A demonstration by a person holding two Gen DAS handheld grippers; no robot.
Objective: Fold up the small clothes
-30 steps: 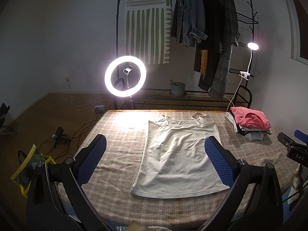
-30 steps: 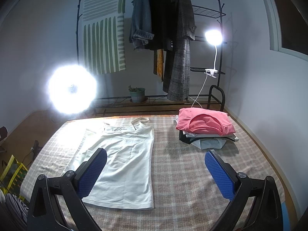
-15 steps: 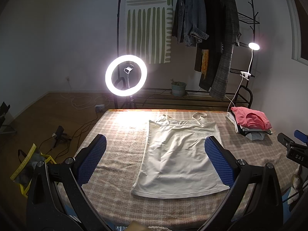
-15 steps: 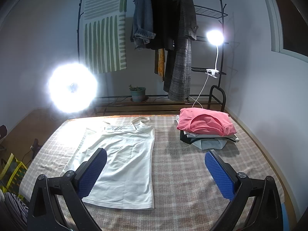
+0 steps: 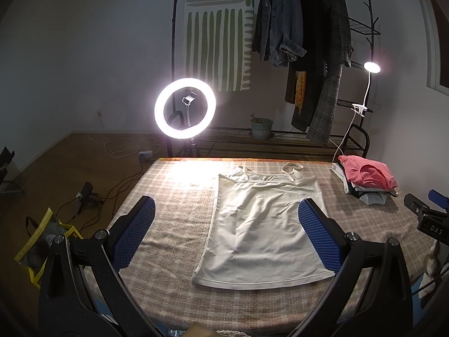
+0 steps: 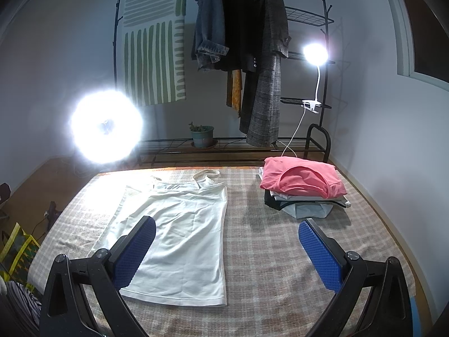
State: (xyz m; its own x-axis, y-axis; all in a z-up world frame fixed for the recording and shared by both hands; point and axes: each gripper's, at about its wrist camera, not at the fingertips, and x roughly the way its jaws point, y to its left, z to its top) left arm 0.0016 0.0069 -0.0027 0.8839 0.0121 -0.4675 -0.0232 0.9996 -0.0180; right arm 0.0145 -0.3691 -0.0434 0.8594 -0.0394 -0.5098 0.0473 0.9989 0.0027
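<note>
A white strappy top (image 5: 261, 224) lies flat and spread on the checked table cover (image 5: 174, 196), hem toward me, straps at the far edge. My left gripper (image 5: 224, 227) hovers open above its near part, holding nothing. In the right wrist view the same white top (image 6: 185, 233) sits left of centre, and my right gripper (image 6: 227, 241) hangs open over the top's right edge and the bare cover (image 6: 266, 238). A stack of folded clothes with a pink garment on top (image 6: 301, 184) rests at the back right; it also shows as the stack (image 5: 367, 174) in the left wrist view.
A bright ring light (image 5: 185, 108) stands behind the table's far left. A clothes rack with hanging coats (image 5: 303, 42), a clip lamp (image 5: 371, 67) and a potted plant (image 5: 261, 127) line the back wall. A yellow-trimmed bag (image 5: 36, 241) and cables lie on the floor at left.
Both views have shifted only slightly; the scene sits a touch lower in frame. The top and the stack have not moved, and both grippers stay open.
</note>
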